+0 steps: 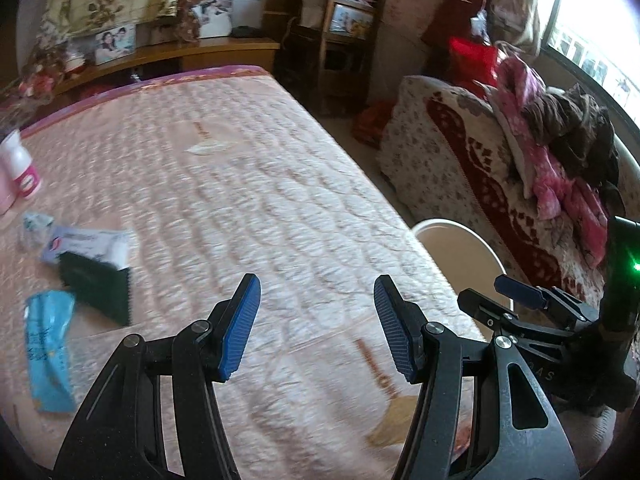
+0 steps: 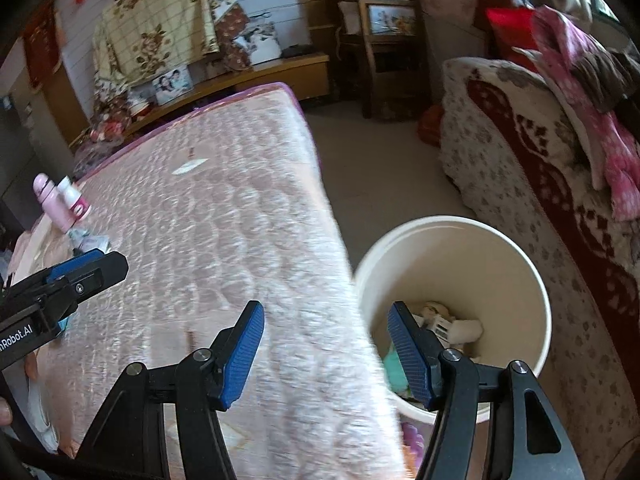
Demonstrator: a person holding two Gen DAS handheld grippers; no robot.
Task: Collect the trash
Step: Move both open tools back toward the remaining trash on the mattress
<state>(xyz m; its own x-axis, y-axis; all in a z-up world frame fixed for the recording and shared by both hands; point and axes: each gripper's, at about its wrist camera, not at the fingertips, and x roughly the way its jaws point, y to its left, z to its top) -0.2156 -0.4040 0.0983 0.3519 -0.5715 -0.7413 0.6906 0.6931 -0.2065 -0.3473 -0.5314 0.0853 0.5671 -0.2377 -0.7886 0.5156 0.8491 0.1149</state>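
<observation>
At the far left of the bed (image 1: 248,184), two bottles stand together near the edge: a pink bottle (image 2: 52,204) and a white bottle with a pink label (image 1: 22,168) just beside it. In front of them lies the trash that is left: a small crumpled pale wrapper (image 1: 34,230), a white and blue flat packet (image 1: 90,246) touching a dark green packet (image 1: 98,294), and nearest the camera a light blue wrapper (image 1: 48,352). All four lie loose on the quilted cover, untouched by either tool. The left hand-held gripper (image 1: 316,328) hovers over the middle of the bed with its blue pads wide apart and nothing between them; the litter is off to its left, not in line with its fingers. Further right, the right hand-held gripper (image 2: 324,352) is likewise spread wide and holds nothing, straddling the bed's right edge so that one finger is over the cover and the other over the mouth of the white bin (image 2: 520,264), which stands on the floor right against the bed. Inside the bin several pieces already lie at the bottom, among them something white with a barcode label (image 2: 442,326) and something pale green (image 2: 394,368), so part of the collecting looks done. By this judgement the task is somewhere past its start but not near its end: four pieces wait on the bed, and each wants a reach left, a pinch and a carry across to the bin. To the right of the bin stands a sofa (image 2: 520,168) with clothes heaped on it.
</observation>
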